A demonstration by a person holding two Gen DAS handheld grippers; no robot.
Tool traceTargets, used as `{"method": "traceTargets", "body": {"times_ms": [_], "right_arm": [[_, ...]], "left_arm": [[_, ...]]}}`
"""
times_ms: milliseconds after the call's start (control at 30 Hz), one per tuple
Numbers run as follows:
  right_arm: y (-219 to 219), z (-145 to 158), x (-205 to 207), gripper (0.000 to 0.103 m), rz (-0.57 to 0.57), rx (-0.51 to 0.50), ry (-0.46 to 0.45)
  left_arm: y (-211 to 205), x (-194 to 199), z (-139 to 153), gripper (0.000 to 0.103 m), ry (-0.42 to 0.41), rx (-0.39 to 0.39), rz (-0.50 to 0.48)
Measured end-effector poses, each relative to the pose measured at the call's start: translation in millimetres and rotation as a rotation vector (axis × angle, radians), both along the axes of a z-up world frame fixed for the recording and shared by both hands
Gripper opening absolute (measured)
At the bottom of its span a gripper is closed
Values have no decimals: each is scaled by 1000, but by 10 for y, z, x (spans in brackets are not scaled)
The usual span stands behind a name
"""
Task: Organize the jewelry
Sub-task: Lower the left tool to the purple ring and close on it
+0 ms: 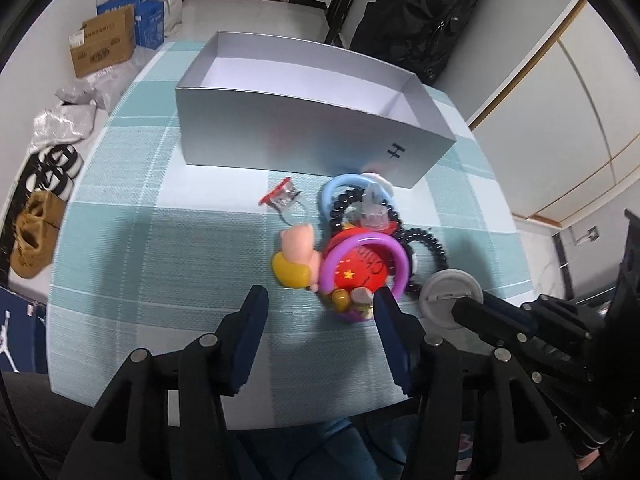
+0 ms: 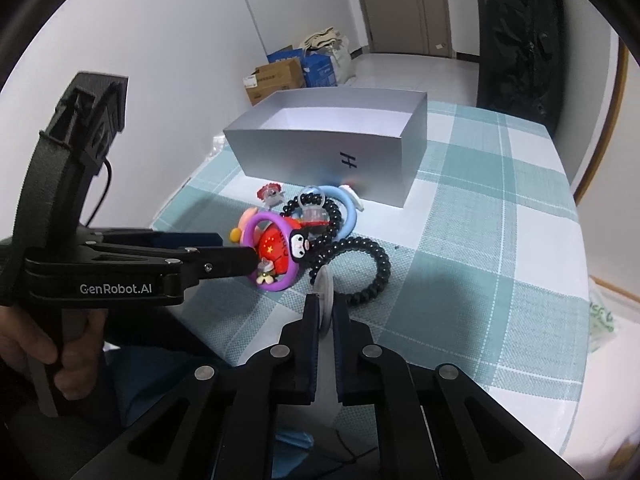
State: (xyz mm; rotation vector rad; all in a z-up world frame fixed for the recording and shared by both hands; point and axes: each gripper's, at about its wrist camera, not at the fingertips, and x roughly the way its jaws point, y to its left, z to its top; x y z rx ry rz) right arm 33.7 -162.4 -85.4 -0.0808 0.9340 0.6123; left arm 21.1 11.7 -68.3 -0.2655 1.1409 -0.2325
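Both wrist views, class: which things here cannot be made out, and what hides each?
- Silver box floor: left wrist view, near wall hides most.
- Grey disc face: right wrist view, edge-on in right gripper.
- Red badge lettering: left wrist view, purple ring covers it, blurred.

Right tongs (image 2: 326, 312) pinch a grey disc (image 2: 325, 286) beside the trinket pile (image 2: 304, 232).
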Motion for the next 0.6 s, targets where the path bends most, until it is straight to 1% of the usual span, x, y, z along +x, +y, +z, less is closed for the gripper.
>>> {"method": "traceTargets", "body": {"times_ms": [133, 233, 400, 500, 600], "right_arm": [[-118, 35, 44, 5, -37, 55, 21], [-182, 55, 71, 5, -61, 79, 28], [-267, 96, 72, 5, -89, 106, 30], [-313, 112, 63, 5, -97, 119, 30], [-369, 125, 56, 5, -105, 132, 30]], "left_arm": [[-68, 20, 1, 49, 11, -17, -6], [-140, 14, 36, 49, 2, -3, -18], [-313, 12, 38, 50, -19, 59, -42], [-374, 23, 1, 50, -11, 109, -34], [-402, 37, -18, 50, -16, 139, -24]]}}
